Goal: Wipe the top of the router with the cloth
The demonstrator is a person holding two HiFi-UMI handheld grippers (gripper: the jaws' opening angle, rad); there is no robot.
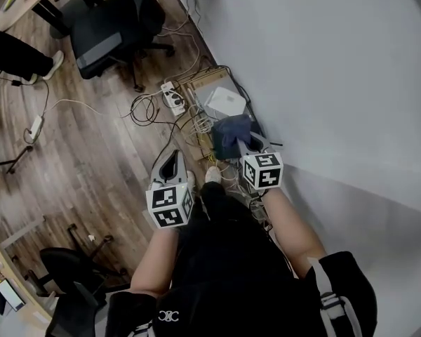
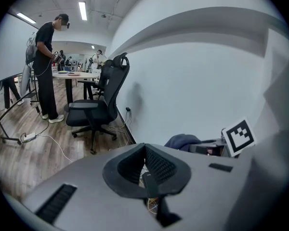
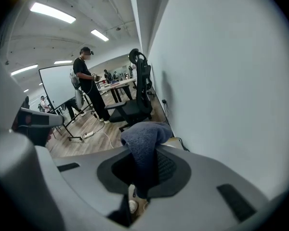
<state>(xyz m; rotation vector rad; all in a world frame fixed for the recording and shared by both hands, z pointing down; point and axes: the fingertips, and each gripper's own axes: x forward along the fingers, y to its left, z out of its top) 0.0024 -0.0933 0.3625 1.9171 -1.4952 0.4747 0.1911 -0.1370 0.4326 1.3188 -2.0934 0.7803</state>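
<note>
- Holding the dark blue cloth [image 1: 231, 136], the right gripper [image 1: 250, 144] has its jaws clamped on a fold of it; in the right gripper view the cloth [image 3: 143, 139] rises from between the jaws and bunches over their tips.
- The left gripper [image 1: 172, 163] is beside the right one, at the person's left, with its jaws pressed together at the tips and nothing between them, as the left gripper view [image 2: 145, 149] shows plainly.
- The white router [image 1: 225, 103] lies flat on the floor against the foot of the grey wall [image 1: 323, 83], on a light wooden board [image 1: 198, 84].
- In the head view the cloth appears just on the near side of the router, its far edge meeting the router's near edge; whether the two touch cannot be told from above.
- A tangle of cables [image 1: 149, 108] runs round the router, and a white power strip [image 1: 174, 99] lies just left of it on the wood-plank floor [image 1: 91, 153].
- A black office chair [image 1: 111, 27] stands farther along the wall, well apart from the router; it also shows in the left gripper view [image 2: 102, 102] and the right gripper view [image 3: 136, 102].
- Beyond the chair a person in dark clothes [image 2: 45, 73] stands at a round table [image 2: 77, 75].
</note>
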